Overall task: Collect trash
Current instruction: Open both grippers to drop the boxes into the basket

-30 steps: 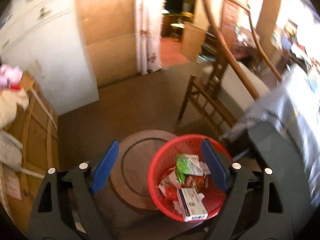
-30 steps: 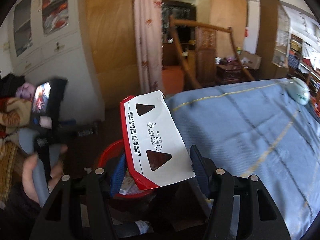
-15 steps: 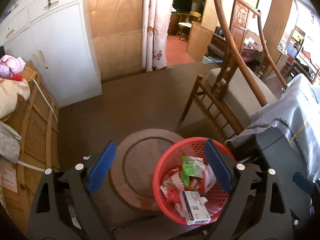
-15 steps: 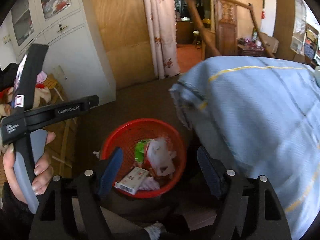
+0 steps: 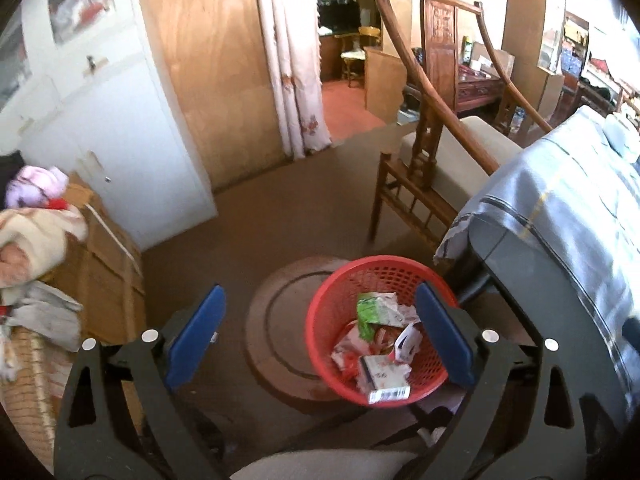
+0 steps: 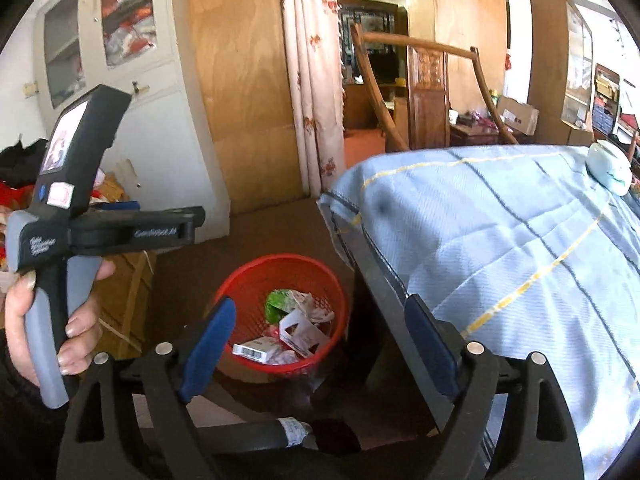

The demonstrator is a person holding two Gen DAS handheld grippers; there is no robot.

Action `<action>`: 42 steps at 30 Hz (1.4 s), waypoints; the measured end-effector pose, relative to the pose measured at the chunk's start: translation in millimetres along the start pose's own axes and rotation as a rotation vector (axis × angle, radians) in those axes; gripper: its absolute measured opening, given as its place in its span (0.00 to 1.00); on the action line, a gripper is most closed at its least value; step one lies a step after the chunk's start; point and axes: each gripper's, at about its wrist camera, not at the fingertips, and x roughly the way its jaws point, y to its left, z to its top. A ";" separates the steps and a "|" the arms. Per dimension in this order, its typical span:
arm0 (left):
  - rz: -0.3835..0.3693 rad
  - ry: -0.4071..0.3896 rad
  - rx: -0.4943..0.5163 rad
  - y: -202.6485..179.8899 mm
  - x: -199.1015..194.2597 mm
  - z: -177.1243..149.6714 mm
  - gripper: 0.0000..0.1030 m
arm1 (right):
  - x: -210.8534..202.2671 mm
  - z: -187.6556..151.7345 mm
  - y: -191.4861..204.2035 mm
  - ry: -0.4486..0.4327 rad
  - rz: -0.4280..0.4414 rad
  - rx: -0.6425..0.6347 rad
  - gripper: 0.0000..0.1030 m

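Both pairs of blue-padded fingers are spreading apart with nothing between them: the left gripper and the right gripper each hang above one round red mesh basket on the brown floor. Crumpled trash lies inside the basket: a green wrapper, white scraps, a barcoded box, and a white carton with triangular cutouts. A blue striped cloth over a dark table crowds the basket's right side, one curved wooden chair stands beyond, and a round floor disc lies beside it.
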 end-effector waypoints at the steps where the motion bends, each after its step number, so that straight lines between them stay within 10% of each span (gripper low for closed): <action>1: 0.008 -0.008 0.003 0.2 -7.9 -1.2 0.90 | -4.3 -1.5 0.4 -0.012 0.007 -0.004 0.83; 15: -0.038 -0.202 0.003 15.1 -84.7 -25.6 0.93 | -68.1 17.7 17.5 -0.150 -0.048 0.033 0.87; 42: -0.027 0.111 -0.083 29.4 57.2 -63.1 0.93 | 91.5 -25.4 28.7 0.232 -0.151 0.092 0.87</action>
